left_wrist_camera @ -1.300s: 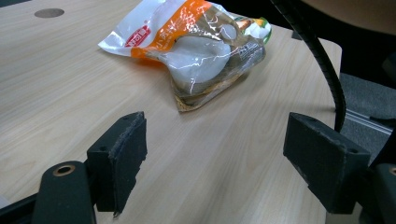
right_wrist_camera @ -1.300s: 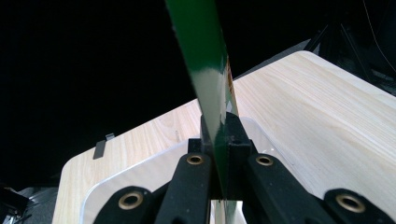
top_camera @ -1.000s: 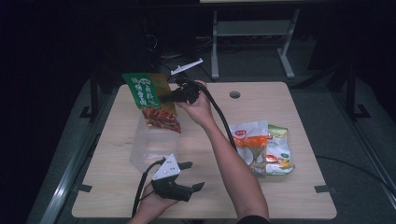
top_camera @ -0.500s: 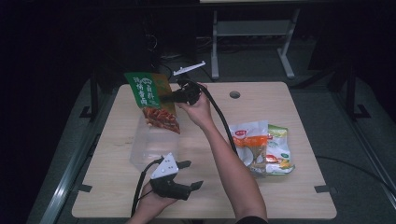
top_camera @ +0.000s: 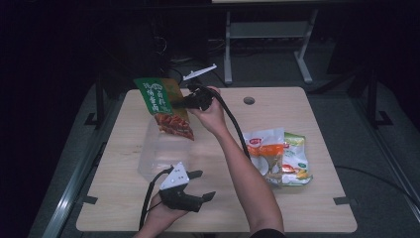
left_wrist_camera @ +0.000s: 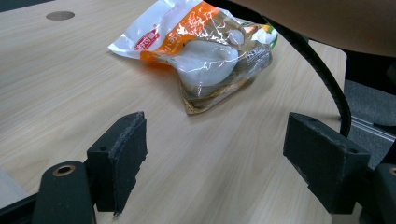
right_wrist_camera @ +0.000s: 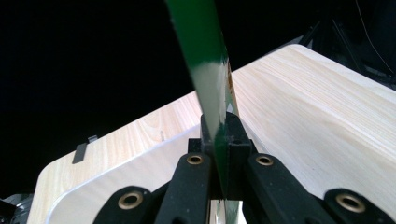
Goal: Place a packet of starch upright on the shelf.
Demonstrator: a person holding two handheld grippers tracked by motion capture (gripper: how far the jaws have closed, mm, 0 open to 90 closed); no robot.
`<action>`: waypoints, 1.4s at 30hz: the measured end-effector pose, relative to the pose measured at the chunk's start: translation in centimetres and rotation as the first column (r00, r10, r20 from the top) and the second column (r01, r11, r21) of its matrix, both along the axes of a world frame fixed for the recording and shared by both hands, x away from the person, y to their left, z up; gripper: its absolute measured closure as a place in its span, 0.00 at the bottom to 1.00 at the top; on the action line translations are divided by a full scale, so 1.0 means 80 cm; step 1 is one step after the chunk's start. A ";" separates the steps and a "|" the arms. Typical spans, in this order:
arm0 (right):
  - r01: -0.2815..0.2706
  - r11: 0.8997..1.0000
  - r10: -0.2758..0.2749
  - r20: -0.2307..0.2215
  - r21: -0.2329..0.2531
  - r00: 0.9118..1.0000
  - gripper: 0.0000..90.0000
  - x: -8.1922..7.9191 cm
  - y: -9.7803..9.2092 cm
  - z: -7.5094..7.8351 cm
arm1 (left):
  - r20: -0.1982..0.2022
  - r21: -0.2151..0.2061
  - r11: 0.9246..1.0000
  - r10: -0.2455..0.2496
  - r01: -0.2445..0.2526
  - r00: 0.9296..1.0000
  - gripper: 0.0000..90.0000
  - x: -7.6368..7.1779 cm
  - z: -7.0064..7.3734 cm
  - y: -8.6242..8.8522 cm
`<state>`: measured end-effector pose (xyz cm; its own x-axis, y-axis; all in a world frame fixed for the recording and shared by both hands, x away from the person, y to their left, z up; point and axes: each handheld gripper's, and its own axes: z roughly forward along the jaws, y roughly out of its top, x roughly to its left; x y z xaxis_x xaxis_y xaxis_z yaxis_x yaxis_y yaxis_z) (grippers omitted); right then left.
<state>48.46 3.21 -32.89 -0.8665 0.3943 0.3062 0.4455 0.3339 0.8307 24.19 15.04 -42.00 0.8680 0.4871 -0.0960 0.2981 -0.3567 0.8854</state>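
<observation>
clear container (top_camera: 163,151): a see-through plastic tub on the left half of the table (top_camera: 317,208), between the far-left corner and the near edge. as far as i can tell it is empty.

green snack bag (top_camera: 161,101): held up in the air over the tub's far end, tilted, green printed top uppermost, reddish food showing through its lower part. its bottom edge hangs just above or just inside the tub's far rim; i cannot tell which.

left gripper (top_camera: 198,184): my left hand rests it low near the table's near edge, just beside the tub's near corner. jaws spread wide with nothing between them. in the left gripper view the pads (left_wrist_camera: 122,154) frame bare wood, pointed toward the packets on the right.

right gripper (top_camera: 187,101): clamped on the green bag's edge, over the far-left part of the table. in the right gripper view the jaws are pressed together with the bag's green and white film (right_wrist_camera: 205,79) rising straight out of them.

orange-and-white packet (top_camera: 267,151): lying flat on the right half of the table, toward the right edge, untouched. pale round pieces show through its clear part in the left gripper view (left_wrist_camera: 205,58).

green-edged packet (top_camera: 295,161): partly under the orange one, touching it, nearest the right edge.

progress: my judgement is that i am packing snack bags into the tub. first bag is lifted and almost placed, not yet released.

left to do: lower and let go of the green bag, then fetch the two packets on the right.
</observation>
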 end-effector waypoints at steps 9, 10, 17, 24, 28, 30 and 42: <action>0.020 1.000 -0.020 -0.034 0.007 0.999 1.00 0.004 0.004 -0.024 | 0.001 0.007 1.000 0.002 -0.002 1.000 0.24 0.002 0.000 0.002; 0.020 1.000 -0.020 -0.033 0.000 0.999 1.00 0.004 0.005 -0.026 | 0.002 0.006 1.000 0.002 -0.002 1.000 0.24 0.002 0.000 0.002; 0.015 1.000 -0.015 -0.034 -0.010 0.999 0.99 0.004 0.003 -0.042 | 0.003 -0.005 1.000 0.016 -0.016 1.000 0.24 0.003 0.001 0.005; 0.034 0.999 -0.033 -0.056 0.015 0.998 0.99 0.007 -0.011 -0.053 | 0.005 -0.001 1.000 0.017 -0.017 1.000 0.24 0.005 0.001 0.005; 0.043 0.999 -0.044 -0.045 -0.019 0.998 0.91 0.008 -0.010 -0.049 | 0.001 0.005 1.000 0.020 -0.020 1.000 0.24 0.006 0.001 0.006; 0.046 0.999 -0.048 -0.059 -0.021 0.997 0.85 0.009 -0.012 -0.049 | 0.001 0.005 1.000 0.021 -0.021 1.000 0.24 0.006 0.001 0.006; 0.025 0.999 -0.027 -0.087 -0.020 0.996 0.64 0.008 -0.030 -0.040 | 0.000 0.006 1.000 0.022 -0.022 1.000 0.24 0.007 0.000 0.007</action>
<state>49.08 0.80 -36.06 -0.8264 0.4224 0.3724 0.5244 0.3363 0.7823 24.73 15.58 -41.97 0.8571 0.5066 -0.0932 0.3060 -0.3553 0.8832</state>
